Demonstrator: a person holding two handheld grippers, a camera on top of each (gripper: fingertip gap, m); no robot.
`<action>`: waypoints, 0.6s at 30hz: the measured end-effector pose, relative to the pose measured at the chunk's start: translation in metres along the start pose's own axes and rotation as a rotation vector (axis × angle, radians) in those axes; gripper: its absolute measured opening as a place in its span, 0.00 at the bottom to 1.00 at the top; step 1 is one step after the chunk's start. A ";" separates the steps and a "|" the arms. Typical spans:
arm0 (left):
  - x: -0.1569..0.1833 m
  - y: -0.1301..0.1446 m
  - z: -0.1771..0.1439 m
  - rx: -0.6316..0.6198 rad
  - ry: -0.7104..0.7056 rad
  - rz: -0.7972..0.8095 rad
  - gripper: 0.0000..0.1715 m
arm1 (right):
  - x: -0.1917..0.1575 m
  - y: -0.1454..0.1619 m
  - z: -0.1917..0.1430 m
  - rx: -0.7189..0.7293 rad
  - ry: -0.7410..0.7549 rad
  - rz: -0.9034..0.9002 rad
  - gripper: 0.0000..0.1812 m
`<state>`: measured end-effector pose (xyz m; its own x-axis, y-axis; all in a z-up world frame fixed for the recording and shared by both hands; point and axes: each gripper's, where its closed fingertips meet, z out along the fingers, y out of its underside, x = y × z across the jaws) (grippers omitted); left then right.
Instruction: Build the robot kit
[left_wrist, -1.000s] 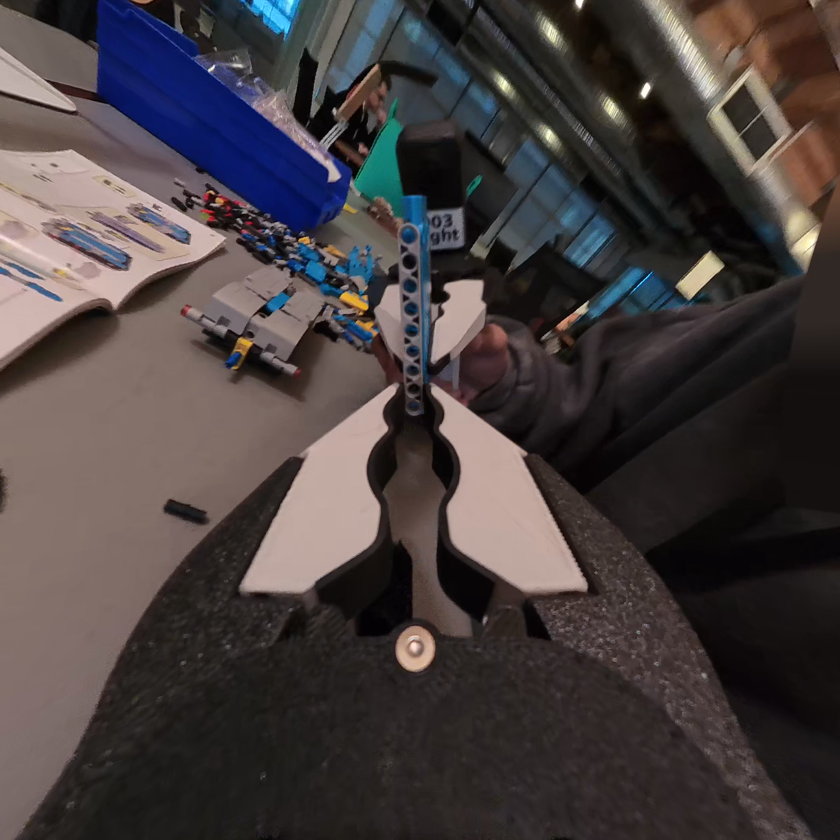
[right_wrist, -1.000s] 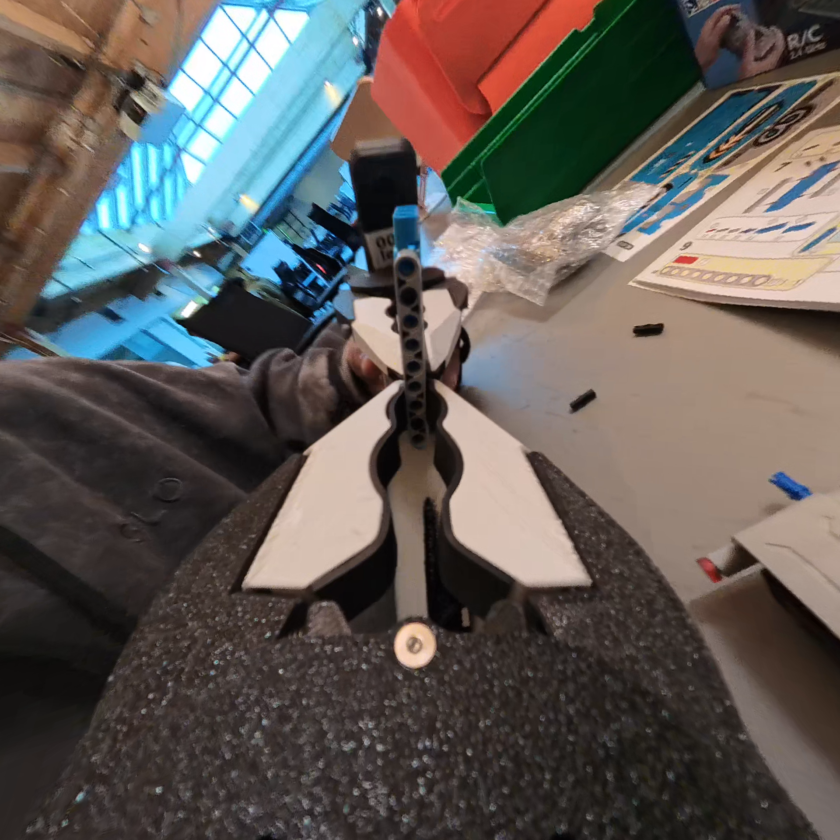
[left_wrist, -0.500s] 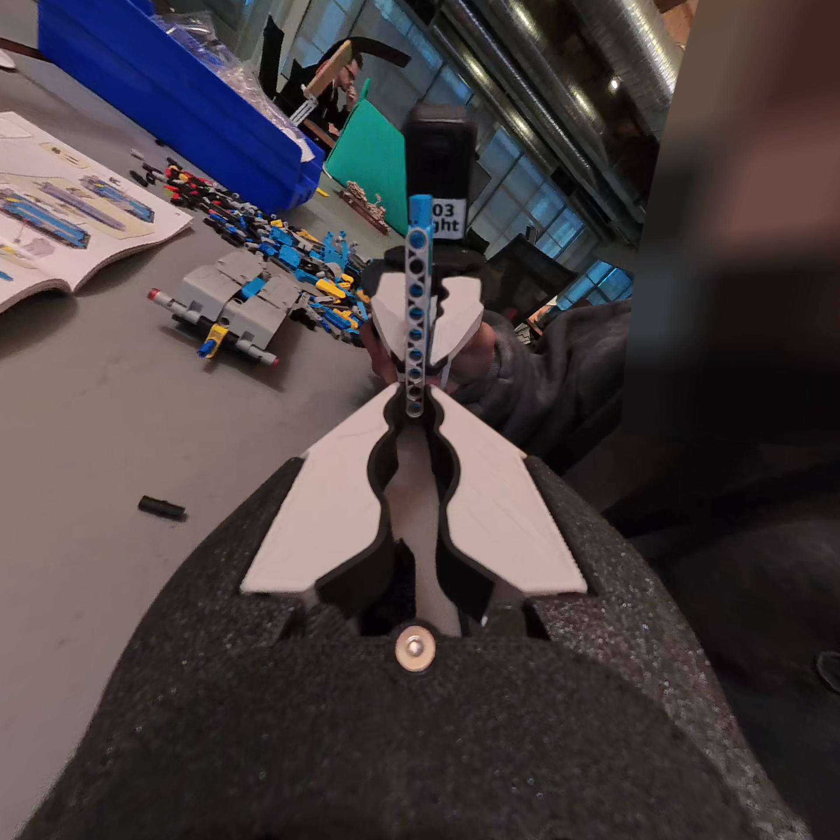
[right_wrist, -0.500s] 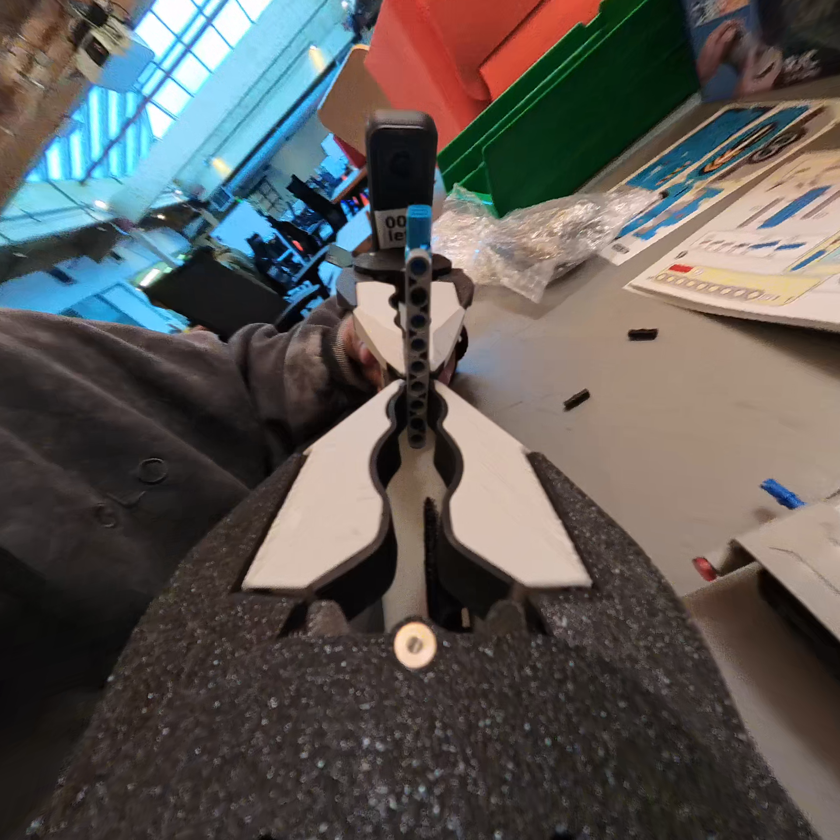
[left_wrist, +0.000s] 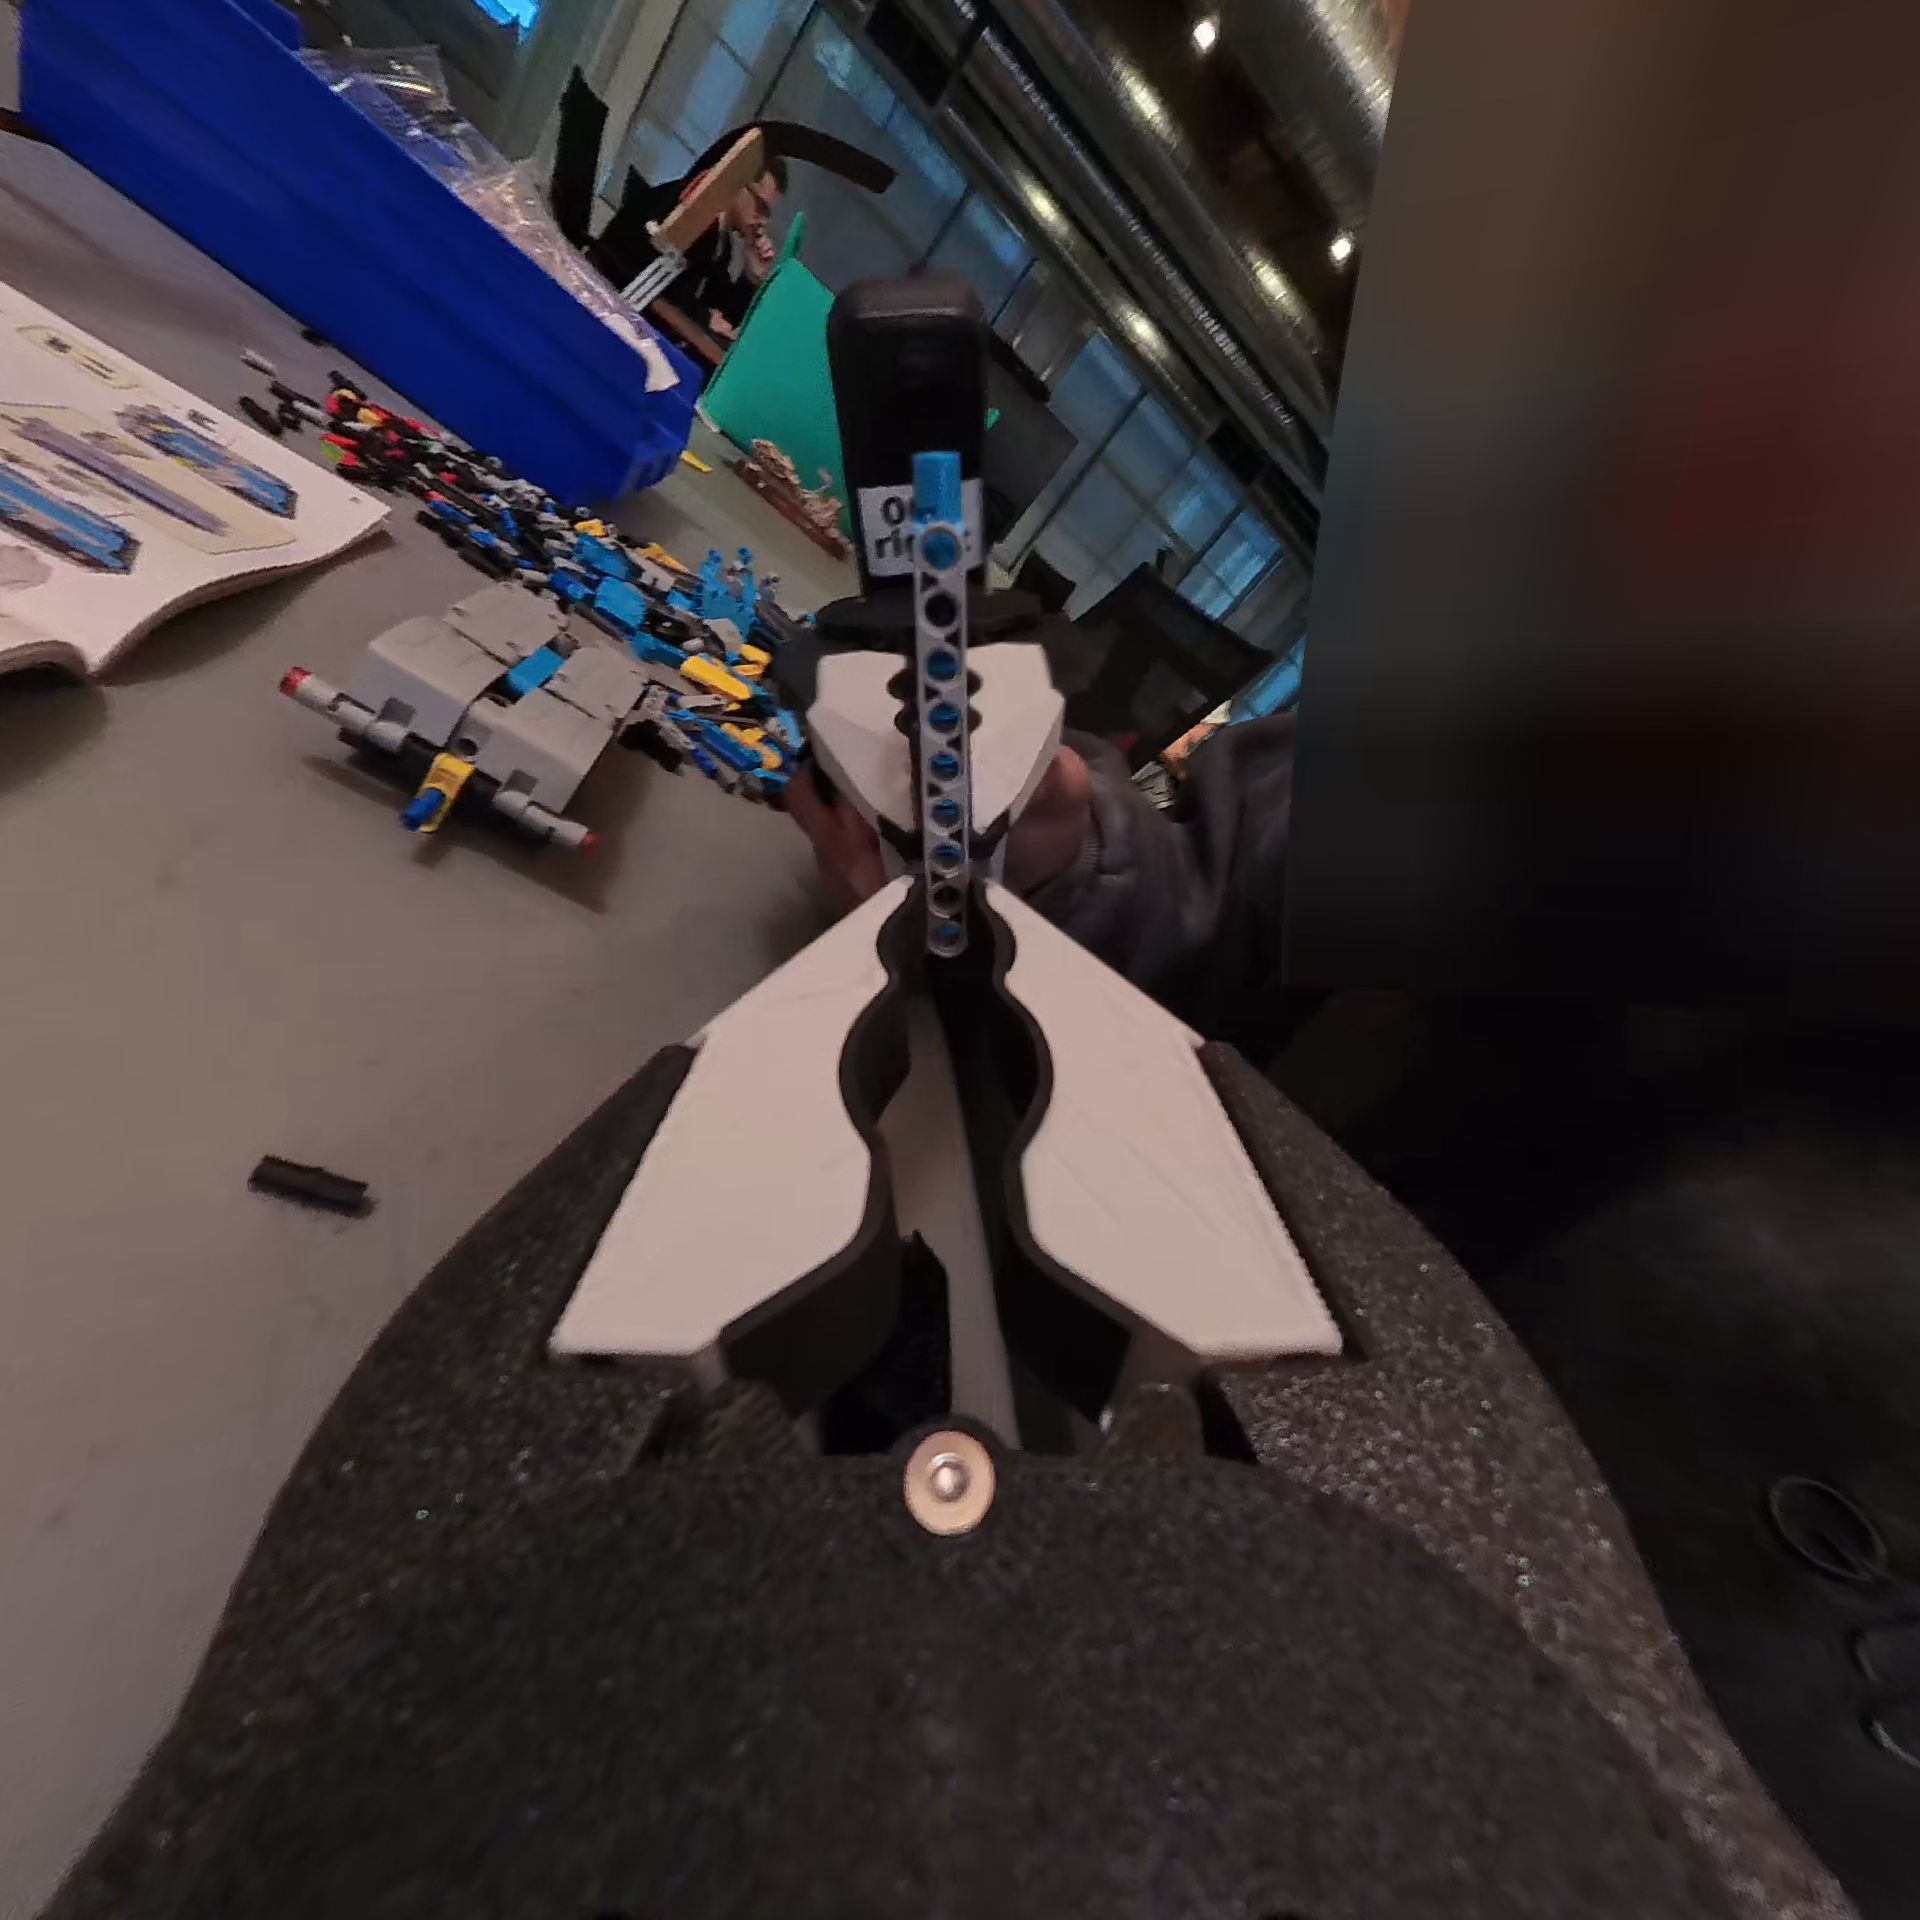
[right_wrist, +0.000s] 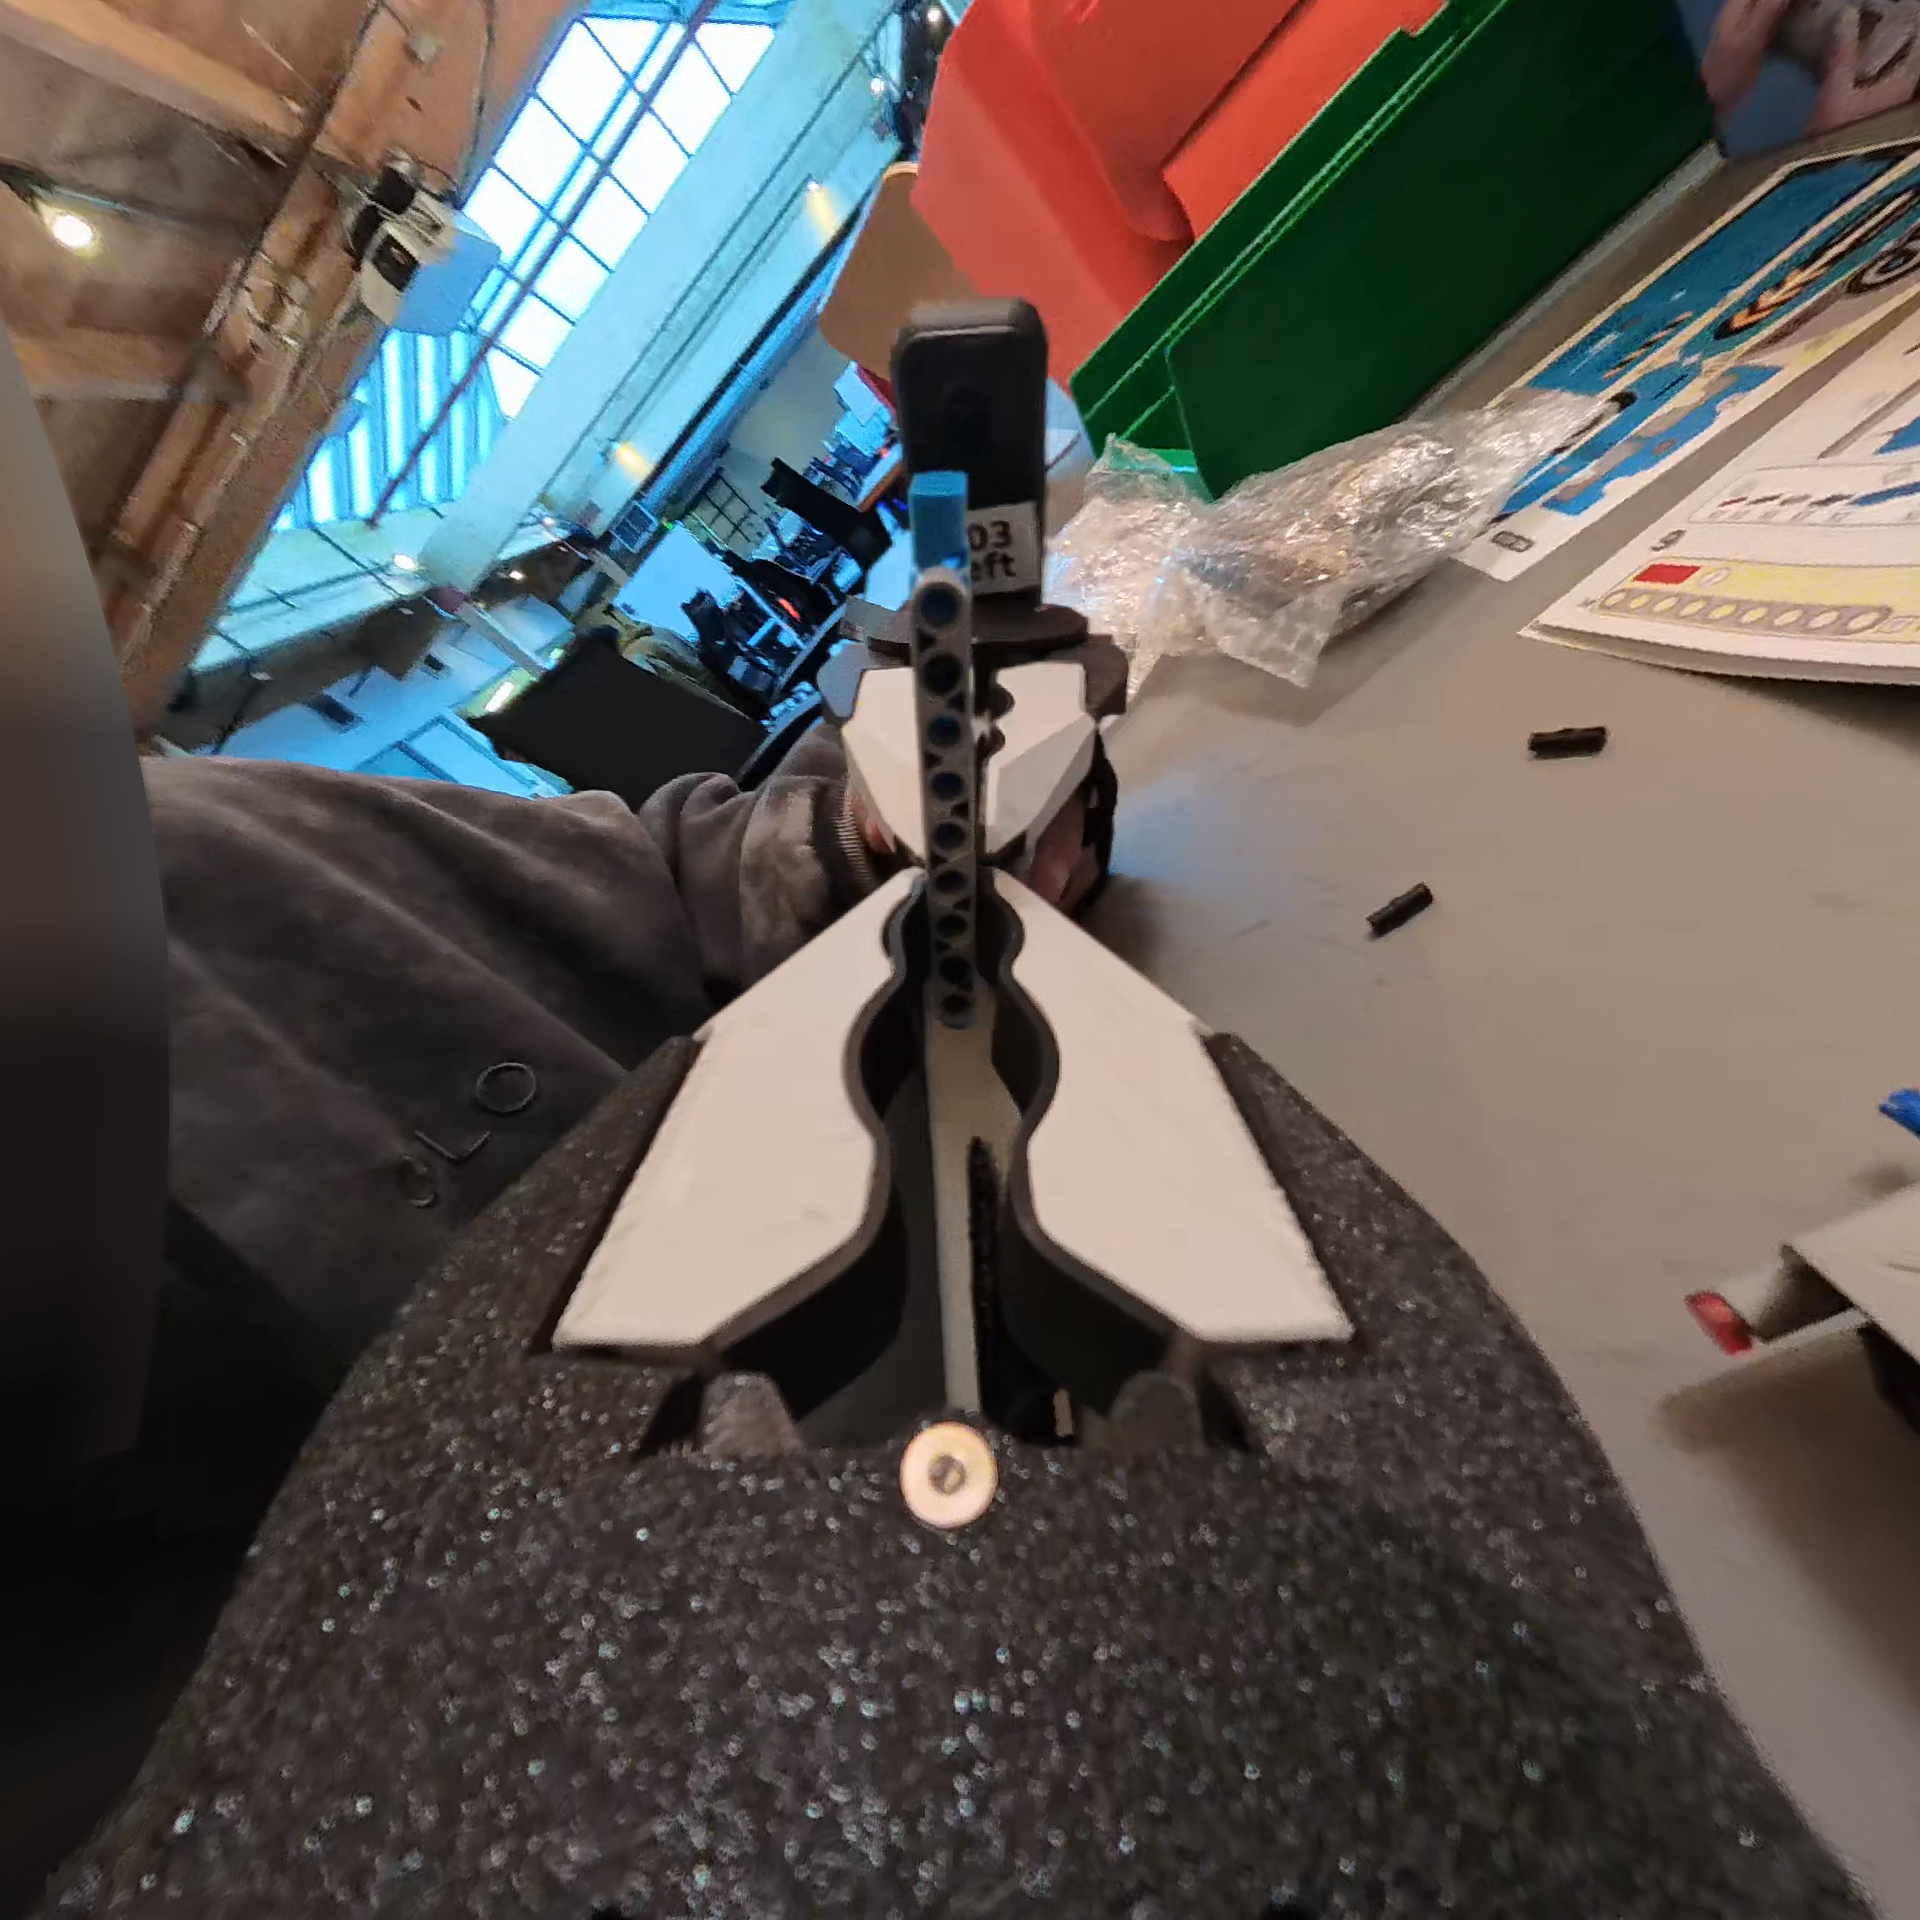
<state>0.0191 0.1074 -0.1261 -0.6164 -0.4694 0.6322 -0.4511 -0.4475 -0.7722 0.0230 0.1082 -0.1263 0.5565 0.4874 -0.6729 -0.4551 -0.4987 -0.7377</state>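
Left wrist view: grey holed beam (left_wrist: 943, 790) lengthwise between both jaws.

Both grippers look the same build: the left gripper (left_wrist: 948, 914) and right gripper (right_wrist: 954, 940) each have two flat white fingers with black wavy inner edges, sitting in a chunky speckled black foam body with one silver screw (left_wrist: 948, 1480) dead centre near the base. Seen from the other side, each has a tall black camera block (right_wrist: 970, 400) on top with a small white sticker on it, plus a round black collar under that. The person's got on a dark grey fleecy sleeve (right_wrist: 436, 935) with a ribbed cuff.
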 end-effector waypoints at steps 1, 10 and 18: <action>-0.004 0.001 0.000 -0.012 -0.038 0.031 0.03 | 0.003 0.001 0.000 -0.001 0.018 0.007 0.03; 0.006 0.001 0.002 -0.001 0.066 -0.085 0.03 | -0.005 0.002 0.001 -0.003 -0.096 0.109 0.03; -0.003 0.008 0.007 -0.037 -0.024 -0.059 0.03 | 0.004 0.005 0.005 -0.025 0.012 0.018 0.03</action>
<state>0.0217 0.1003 -0.1341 -0.5726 -0.4610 0.6780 -0.5103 -0.4468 -0.7348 0.0192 0.1111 -0.1330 0.5573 0.4695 -0.6849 -0.4475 -0.5249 -0.7240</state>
